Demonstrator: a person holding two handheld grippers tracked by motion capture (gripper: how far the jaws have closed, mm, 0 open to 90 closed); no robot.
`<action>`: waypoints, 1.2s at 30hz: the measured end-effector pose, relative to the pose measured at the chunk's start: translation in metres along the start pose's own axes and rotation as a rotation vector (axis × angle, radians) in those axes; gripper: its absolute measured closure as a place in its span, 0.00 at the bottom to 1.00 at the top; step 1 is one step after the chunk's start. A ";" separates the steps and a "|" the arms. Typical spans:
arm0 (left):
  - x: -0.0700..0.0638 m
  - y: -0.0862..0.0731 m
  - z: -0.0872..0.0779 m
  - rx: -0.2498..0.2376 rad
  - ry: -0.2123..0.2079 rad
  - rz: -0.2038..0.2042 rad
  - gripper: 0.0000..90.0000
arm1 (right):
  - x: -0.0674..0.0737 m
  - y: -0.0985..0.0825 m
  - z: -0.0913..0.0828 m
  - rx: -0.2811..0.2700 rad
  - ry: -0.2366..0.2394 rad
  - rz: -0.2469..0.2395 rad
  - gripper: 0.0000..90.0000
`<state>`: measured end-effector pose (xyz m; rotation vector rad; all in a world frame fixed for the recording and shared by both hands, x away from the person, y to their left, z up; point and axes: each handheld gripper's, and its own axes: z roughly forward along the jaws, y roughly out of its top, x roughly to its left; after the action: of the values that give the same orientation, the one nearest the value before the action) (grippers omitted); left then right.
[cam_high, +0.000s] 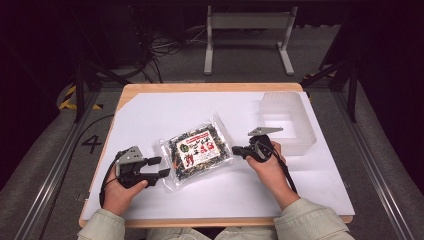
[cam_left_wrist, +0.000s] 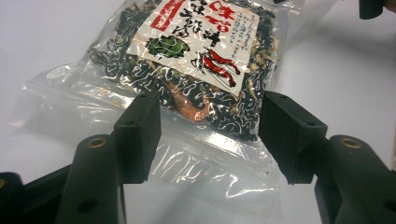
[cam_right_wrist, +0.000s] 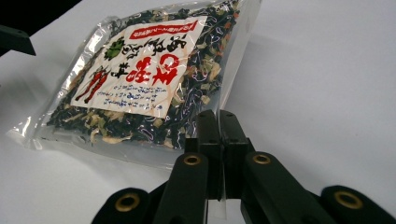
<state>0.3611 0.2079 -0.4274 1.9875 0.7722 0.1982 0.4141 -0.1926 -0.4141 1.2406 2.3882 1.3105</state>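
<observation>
Crinkly clear packet (cam_high: 199, 150), dark dried flakes, seemingly flat

Left gripper (cam_high: 159, 167) jaws apart — right gripper (cam_high: 235, 150) closed.

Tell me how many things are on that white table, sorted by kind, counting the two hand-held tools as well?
Clear packet of dried food: 1
Translucent plastic tub: 1
Hand-held grippers: 2, the left gripper beside the packet with jaws apart, the right gripper with jaws pinched on the packet's clear edge
Total: 4

high view: above, forward-down | gripper views: low, close, facing | shared: packet (cam_high: 199, 150)
</observation>
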 end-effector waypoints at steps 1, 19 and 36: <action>0.000 0.000 0.000 -0.004 -0.002 -0.008 0.44 | 0.001 0.001 -0.002 -0.010 -0.001 -0.004 0.99; 0.004 0.014 -0.013 -0.075 0.014 -0.005 0.38 | 0.019 0.039 -0.048 -0.102 -0.036 -0.148 0.99; 0.006 0.040 -0.025 -0.120 0.051 0.051 0.34 | 0.046 0.073 -0.086 -0.156 -0.004 -0.308 0.99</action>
<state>0.3724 0.2165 -0.3821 1.8960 0.7253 0.3193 0.3869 -0.1940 -0.2952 0.7957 2.3061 1.3601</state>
